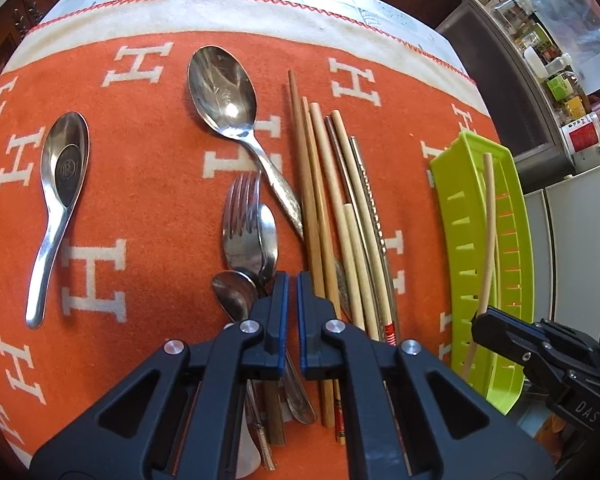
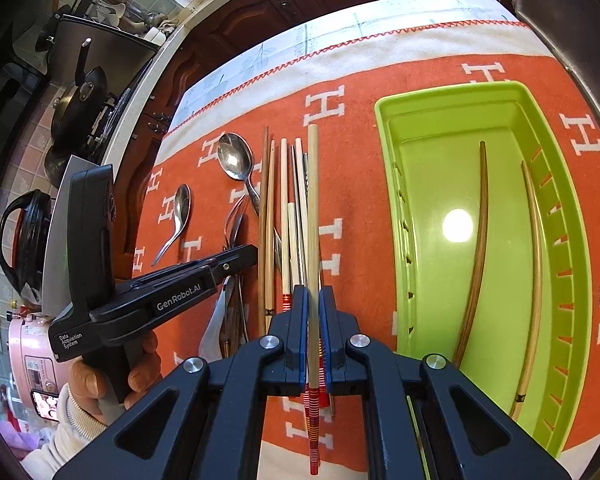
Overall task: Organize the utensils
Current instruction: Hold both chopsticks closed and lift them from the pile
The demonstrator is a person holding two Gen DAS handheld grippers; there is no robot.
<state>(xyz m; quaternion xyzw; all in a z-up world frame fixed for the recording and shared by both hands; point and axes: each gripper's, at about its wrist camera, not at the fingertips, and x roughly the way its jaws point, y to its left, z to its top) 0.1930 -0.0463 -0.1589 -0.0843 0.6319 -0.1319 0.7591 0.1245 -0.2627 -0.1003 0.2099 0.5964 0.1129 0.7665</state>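
Note:
My right gripper (image 2: 313, 294) is shut on a pale wooden chopstick (image 2: 312, 200) and holds it lifted above the pile of chopsticks (image 2: 286, 216), just left of the green tray (image 2: 384, 128). The tray holds two chopsticks (image 2: 478, 248). In the left wrist view the held chopstick (image 1: 489, 232) stands over the tray (image 1: 448, 216), with the right gripper (image 1: 485, 322) at its lower end. My left gripper (image 1: 293, 280) is nearly shut and empty, hovering over the pile of chopsticks (image 1: 332, 200) and a fork (image 1: 242, 216).
On the orange H-pattern cloth (image 1: 148, 168) lie a large spoon (image 1: 224, 88), a soup spoon (image 1: 60, 184) and smaller spoons (image 1: 236, 292). Kitchen counters and jars (image 1: 560, 80) are to the right; pans (image 2: 80, 108) and a stove are to the left.

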